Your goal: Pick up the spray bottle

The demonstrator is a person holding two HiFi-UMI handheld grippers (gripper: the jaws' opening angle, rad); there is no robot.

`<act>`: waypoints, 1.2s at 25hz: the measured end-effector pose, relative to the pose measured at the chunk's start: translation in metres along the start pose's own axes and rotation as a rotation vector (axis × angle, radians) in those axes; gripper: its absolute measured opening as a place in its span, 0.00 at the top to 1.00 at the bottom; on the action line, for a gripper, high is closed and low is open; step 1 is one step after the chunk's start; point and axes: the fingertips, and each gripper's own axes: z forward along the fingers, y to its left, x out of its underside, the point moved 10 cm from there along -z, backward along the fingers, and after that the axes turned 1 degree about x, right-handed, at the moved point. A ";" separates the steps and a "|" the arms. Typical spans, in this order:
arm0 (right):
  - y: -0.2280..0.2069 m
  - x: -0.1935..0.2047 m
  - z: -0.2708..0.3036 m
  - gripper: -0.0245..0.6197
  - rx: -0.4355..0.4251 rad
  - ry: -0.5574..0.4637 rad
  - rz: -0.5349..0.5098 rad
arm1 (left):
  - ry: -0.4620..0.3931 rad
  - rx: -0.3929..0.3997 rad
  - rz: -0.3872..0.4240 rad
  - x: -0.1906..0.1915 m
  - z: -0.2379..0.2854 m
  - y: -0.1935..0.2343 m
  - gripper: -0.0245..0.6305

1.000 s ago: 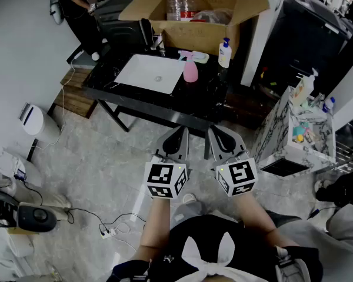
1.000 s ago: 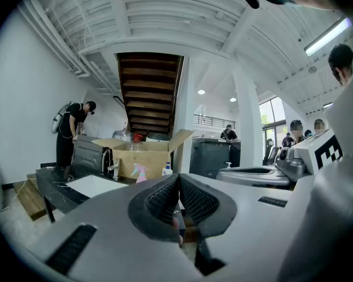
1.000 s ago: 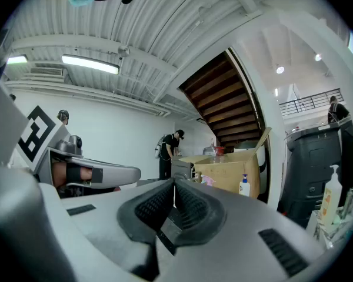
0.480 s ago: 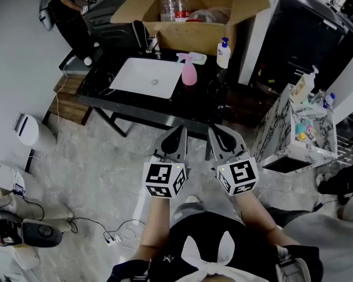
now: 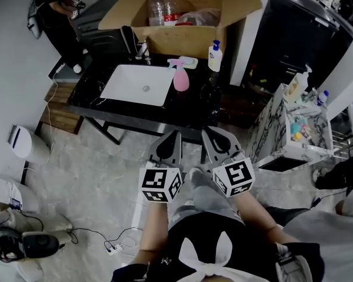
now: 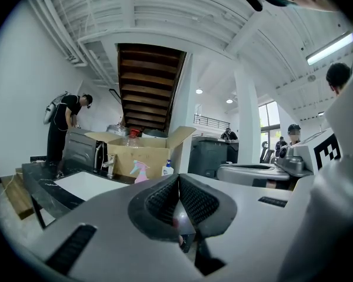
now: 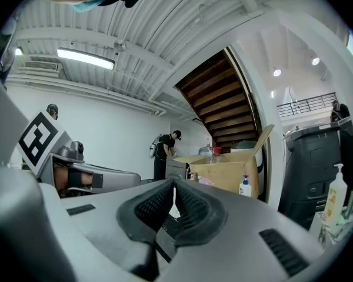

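spray bottle [image 5: 180, 78], the pink one, stands upright on the black counter [image 5: 165, 114], just beside the right edge of the white sink basin [image 5: 138, 85]. nothing of the task is done yet: the bottle is untouched and well apart from both my grippers. my left gripper [image 5: 174, 138] and my right gripper [image 5: 210, 137] hang side by side in front of me, above the floor, each with its jaws pressed together and nothing between them. what is left, i judge, is all of it: to come to the counter, to open one pair of jaws, to close them on the bottle and to lift it.

the counter carries also a faucet [image 5: 142, 49] and a white pump bottle [image 5: 214, 56] with a blue head. behind it stands an open cardboard box [image 5: 182, 37] with a big clear water bottle [image 5: 159, 6] inside. the floor is grey and stone-like, with cables and a power strip [image 5: 110, 249]. a marble-pattern cabinet [image 5: 270, 128] is at the right, a person in dark clothes [image 5: 56, 16] is at the far left, and a wooden staircase [image 6: 147, 81] rises behind.
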 end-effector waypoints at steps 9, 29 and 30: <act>-0.023 -0.001 0.045 0.92 -0.001 -0.009 0.024 | 0.034 0.001 0.004 -0.005 0.040 0.027 0.92; -0.074 -0.010 0.155 0.92 -0.024 -0.020 0.035 | 0.062 -0.018 -0.007 -0.016 0.127 0.094 0.92; -0.077 -0.011 0.160 0.92 -0.025 -0.023 0.037 | 0.064 -0.019 -0.006 -0.017 0.131 0.097 0.92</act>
